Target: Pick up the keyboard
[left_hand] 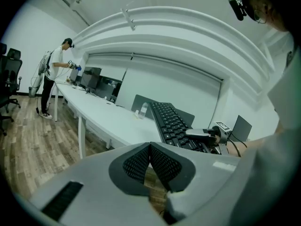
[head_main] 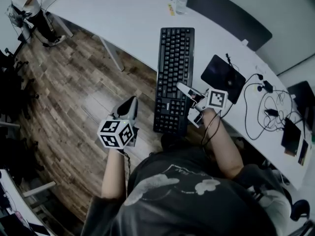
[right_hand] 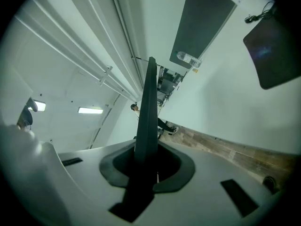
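Note:
The black keyboard [head_main: 174, 73] lies lengthwise over the white desk [head_main: 133, 23], with its near end past the desk's edge. My right gripper [head_main: 187, 104] is shut on the keyboard's right edge near that end. In the right gripper view the keyboard [right_hand: 148, 112] shows edge-on as a dark blade clamped between the pads of the right gripper [right_hand: 146, 161]. My left gripper [head_main: 131, 102] hangs over the wooden floor, left of the keyboard and apart from it. Its jaws are shut with nothing between them. In the left gripper view the left gripper [left_hand: 149, 148] faces the keyboard [left_hand: 173, 122] and the right gripper [left_hand: 207, 134].
A water bottle [head_main: 181, 1] stands at the desk's far edge. A black pad [head_main: 224, 75], tangled cables [head_main: 268, 107] and small devices [head_main: 291, 136] lie right of the keyboard. A person [head_main: 29, 9] stands at the desk's far left end. Office chairs [left_hand: 9, 79] stand on the left.

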Available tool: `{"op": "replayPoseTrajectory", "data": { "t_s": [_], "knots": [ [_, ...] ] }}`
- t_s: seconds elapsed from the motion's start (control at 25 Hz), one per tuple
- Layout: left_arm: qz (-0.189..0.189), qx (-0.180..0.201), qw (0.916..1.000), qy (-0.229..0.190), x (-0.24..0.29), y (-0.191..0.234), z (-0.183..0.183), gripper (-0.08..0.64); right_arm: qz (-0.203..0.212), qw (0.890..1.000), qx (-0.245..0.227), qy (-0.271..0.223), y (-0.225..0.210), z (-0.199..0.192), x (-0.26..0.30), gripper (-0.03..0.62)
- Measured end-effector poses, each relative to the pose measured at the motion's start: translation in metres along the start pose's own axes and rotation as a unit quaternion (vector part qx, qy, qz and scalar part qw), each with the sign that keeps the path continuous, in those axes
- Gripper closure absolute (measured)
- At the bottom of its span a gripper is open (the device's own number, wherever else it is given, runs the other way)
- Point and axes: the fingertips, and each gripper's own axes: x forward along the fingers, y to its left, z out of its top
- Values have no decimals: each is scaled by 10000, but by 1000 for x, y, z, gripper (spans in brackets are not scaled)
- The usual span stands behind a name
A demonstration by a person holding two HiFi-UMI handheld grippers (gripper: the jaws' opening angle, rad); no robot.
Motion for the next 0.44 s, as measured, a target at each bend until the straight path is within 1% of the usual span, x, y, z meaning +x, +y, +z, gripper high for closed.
{"op": "replayPoseTrajectory", "data": {
  "t_s": [0.08,0.2,0.28,0.44],
  "knots": [
    [-56,0,10000,-21,-7,-9,-4,557,-68,10000,52,-30,4,-7,-12,523],
    [-125,18,9999,-52,-17,-21,-9,557,-41,9999,108,-122,15,-16,-28,523],
    [-162,36,9998,-81,-27,-28,-12,557,-128,9995,222,-190,18,-24,-39,523],
    [-256,108,9995,-118,-46,-43,-19,557,18,9993,193,-334,30,-38,-58,523]
  ]
}}
